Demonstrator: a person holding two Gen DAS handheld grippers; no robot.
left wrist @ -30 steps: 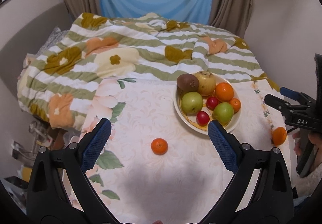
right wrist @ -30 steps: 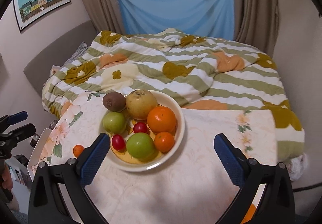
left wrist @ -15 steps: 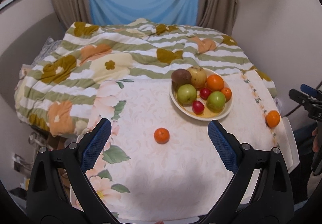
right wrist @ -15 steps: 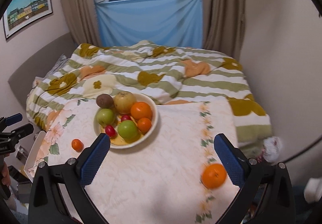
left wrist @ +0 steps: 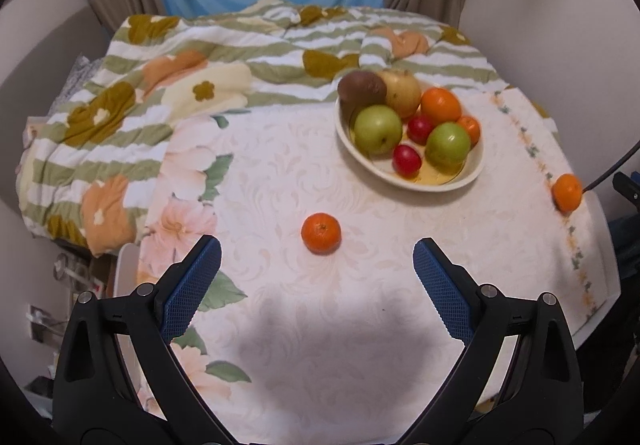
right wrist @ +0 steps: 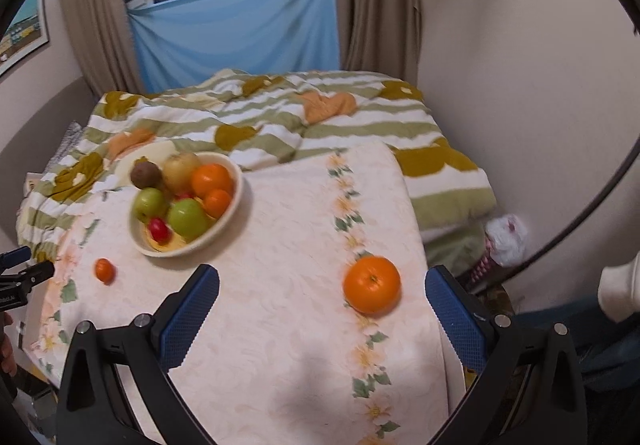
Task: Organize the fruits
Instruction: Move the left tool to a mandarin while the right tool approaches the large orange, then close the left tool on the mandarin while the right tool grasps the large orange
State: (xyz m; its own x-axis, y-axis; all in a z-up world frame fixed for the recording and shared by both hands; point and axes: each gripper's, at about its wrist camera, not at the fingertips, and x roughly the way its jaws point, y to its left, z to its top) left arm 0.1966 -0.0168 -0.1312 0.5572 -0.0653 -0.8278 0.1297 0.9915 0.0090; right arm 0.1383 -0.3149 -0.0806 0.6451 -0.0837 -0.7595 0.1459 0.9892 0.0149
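Short of the bowl [left wrist: 476, 165], with one tangerine [left wrist: 321, 233] ahead of my wide, empty left gripper [left wrist: 316, 273] and another [right wrist: 372, 284] before my wide, empty right gripper [right wrist: 322, 303], I centre each before closing gently.
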